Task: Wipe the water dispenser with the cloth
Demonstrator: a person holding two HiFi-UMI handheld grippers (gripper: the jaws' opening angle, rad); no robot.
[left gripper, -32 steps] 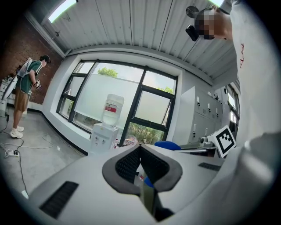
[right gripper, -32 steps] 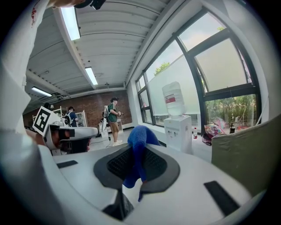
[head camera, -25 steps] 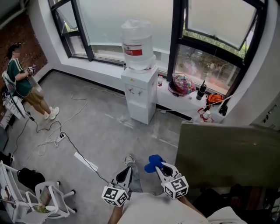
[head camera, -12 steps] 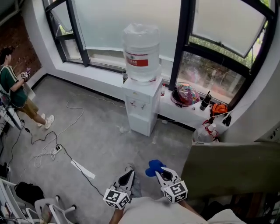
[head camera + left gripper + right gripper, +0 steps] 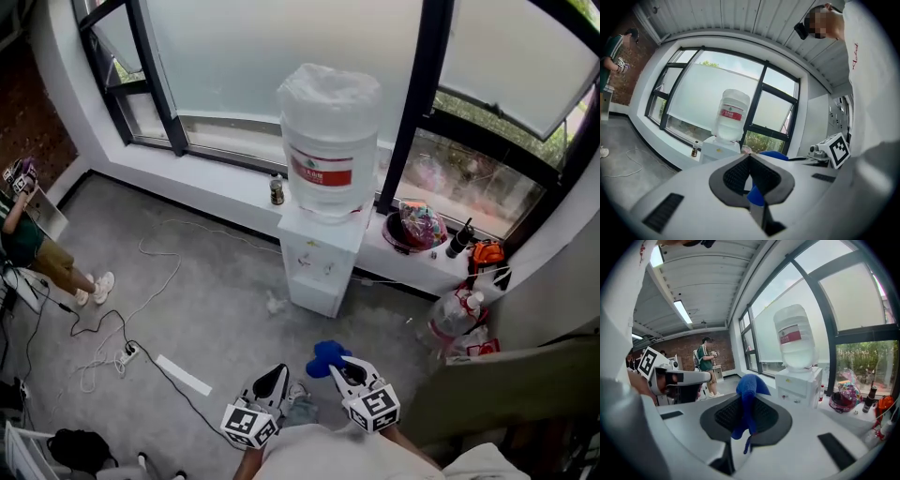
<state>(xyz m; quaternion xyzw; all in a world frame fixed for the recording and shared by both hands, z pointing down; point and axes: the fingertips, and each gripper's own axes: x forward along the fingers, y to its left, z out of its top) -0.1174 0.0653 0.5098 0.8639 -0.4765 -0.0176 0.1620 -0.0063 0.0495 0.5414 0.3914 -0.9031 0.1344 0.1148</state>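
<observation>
The blue cloth (image 5: 327, 355) is pinched in the right gripper (image 5: 345, 367), well apart from the water dispenser (image 5: 322, 258) (the left gripper (image 5: 274, 378) is closed, empty). The cloth is best pressed flat against its white front.

The head camera is looking steeply down from above, with the left gripper (image 5: 279, 371) and right gripper (image 5: 342, 364) at its lower edge. Each gripper camera is sitting close behind its own jaws, facing forward. All three views are sharing the water dispenser (image 5: 323, 258), well ahead
</observation>
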